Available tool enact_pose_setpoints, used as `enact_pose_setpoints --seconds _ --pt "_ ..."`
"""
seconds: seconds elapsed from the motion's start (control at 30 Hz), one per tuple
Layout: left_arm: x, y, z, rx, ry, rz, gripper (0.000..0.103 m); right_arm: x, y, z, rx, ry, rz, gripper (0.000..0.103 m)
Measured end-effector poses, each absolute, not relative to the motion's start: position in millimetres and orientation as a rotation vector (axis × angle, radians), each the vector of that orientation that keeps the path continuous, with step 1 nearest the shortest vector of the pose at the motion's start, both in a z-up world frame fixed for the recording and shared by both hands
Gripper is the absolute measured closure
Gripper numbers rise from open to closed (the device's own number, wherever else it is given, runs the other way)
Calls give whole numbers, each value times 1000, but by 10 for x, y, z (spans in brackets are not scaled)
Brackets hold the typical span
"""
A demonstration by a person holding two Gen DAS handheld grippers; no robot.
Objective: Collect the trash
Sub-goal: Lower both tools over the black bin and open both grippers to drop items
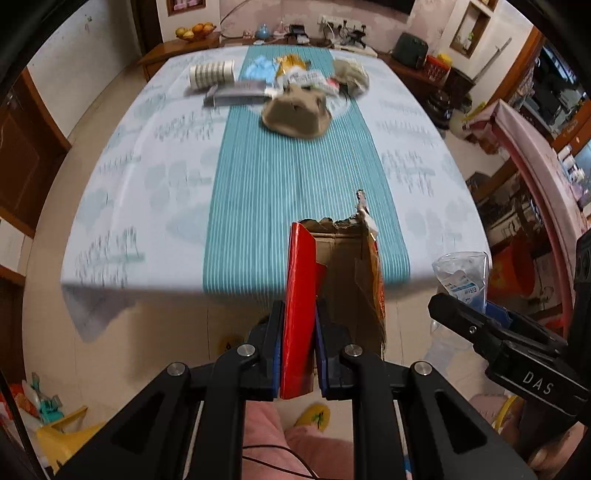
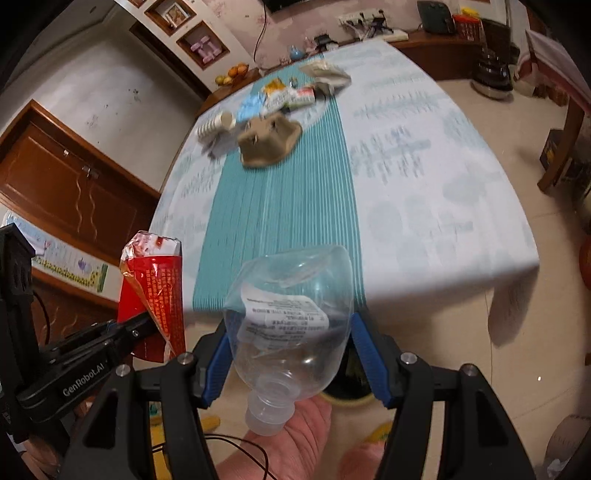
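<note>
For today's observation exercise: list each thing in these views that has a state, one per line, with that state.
Left gripper: shut on the red carton.
Red carton: torn open at the top, held off the table.
Right gripper: shut on the plastic bottle.
Plastic bottle: empty, capless, dented, neck pointing back.
Cardboard tray: lying on the table.

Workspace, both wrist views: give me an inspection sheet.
Surface: table under pale cloth, teal striped runner down the middle.
Job's things: torn red carton in left gripper; clear plastic bottle in right gripper.
Clutter: crumpled brown paper, wrappers, striped paper cups at far end.
Grippers: both shut on their items, held off the near table edge.
Cables: thin black wire below right gripper.
Surroundings: fruit bowl, wooden cabinets, tiled floor.
</note>
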State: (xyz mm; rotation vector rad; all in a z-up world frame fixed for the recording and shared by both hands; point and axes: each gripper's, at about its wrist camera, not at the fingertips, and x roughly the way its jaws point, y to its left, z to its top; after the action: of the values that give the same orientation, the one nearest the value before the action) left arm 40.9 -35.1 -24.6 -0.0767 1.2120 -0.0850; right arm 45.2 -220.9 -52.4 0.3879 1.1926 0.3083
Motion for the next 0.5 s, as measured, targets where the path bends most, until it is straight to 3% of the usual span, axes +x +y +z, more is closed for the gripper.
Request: enact_pose_setpoints --seconds 0.27,0.5 --pt "-25 -353 -649 -66 1298 -71 90 -56 -2129 -903 402 1289 331 41" --pt "-103 -277 -1472 -60 1388 -80 88 -271 -1966 -1643 419 1403 292 41"
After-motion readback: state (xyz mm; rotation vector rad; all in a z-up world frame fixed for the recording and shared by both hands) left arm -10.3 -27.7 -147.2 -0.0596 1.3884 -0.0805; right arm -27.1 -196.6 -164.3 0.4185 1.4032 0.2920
